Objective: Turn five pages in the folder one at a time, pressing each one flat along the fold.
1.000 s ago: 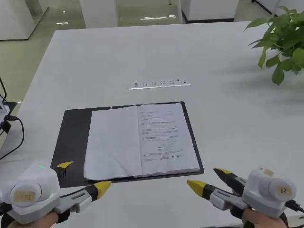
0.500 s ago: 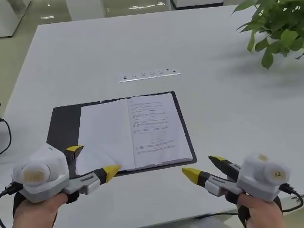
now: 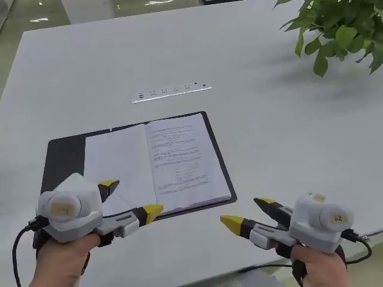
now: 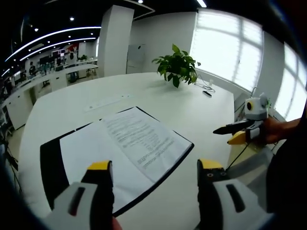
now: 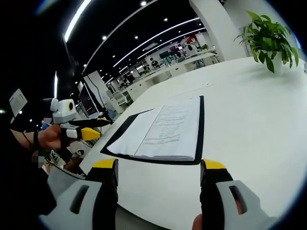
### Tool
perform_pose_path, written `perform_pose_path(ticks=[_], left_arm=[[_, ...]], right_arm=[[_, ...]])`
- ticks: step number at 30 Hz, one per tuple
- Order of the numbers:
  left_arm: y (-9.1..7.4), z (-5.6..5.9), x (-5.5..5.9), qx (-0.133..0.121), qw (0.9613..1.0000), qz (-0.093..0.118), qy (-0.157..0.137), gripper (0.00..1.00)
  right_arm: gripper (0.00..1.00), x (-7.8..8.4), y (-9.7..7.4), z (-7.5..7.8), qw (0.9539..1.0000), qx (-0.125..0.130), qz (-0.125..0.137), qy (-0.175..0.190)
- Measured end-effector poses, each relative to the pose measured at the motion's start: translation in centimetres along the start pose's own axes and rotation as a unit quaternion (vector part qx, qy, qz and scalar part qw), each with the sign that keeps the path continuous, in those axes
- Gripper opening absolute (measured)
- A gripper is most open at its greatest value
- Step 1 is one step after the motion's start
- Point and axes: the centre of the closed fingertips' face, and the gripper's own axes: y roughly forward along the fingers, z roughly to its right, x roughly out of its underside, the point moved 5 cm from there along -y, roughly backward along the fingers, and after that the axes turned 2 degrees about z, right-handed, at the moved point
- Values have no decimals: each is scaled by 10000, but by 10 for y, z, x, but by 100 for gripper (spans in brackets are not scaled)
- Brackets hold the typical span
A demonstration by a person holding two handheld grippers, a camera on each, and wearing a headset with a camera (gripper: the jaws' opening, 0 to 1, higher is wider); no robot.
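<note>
A black folder (image 3: 60, 158) lies open on the white table, a blank page (image 3: 114, 164) on its left and a printed page (image 3: 182, 161) on its right. My left gripper (image 3: 130, 197) hovers open over the folder's near left corner. My right gripper (image 3: 248, 213) is open above bare table, just right of the folder's near right corner. The folder (image 4: 50, 165) spreads ahead in the left gripper view, with the left gripper (image 4: 154, 168) empty. The right gripper (image 5: 158, 165) also holds nothing, and the folder (image 5: 199, 129) lies beyond it.
A strip of sockets (image 3: 172, 92) is set into the table (image 3: 269, 107) behind the folder. A potted plant (image 3: 338, 30) stands at the far right. A cable (image 3: 18, 251) trails from my left hand, another (image 3: 365, 239) from the right.
The head camera has shifted, so the folder sits further left in view. My left gripper has risen and moved in over the folder's near left corner. The right gripper has hardly moved.
</note>
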Motion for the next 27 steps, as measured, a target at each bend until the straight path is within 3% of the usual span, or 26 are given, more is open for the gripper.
perform_pose_path(ticks=[9,15,27], left_arm=[[30,9,-4,292,9993,-159,171,70],[48,19,-13,481,9981,-218,311,67],[99,36,-21,830,9939,-384,623,68]], right_arm=[[68,2,-1,6,9999,-51,-87,11],[68,3,1,11,9999,-57,-115,13],[68,7,0,14,9997,-71,-211,41]])
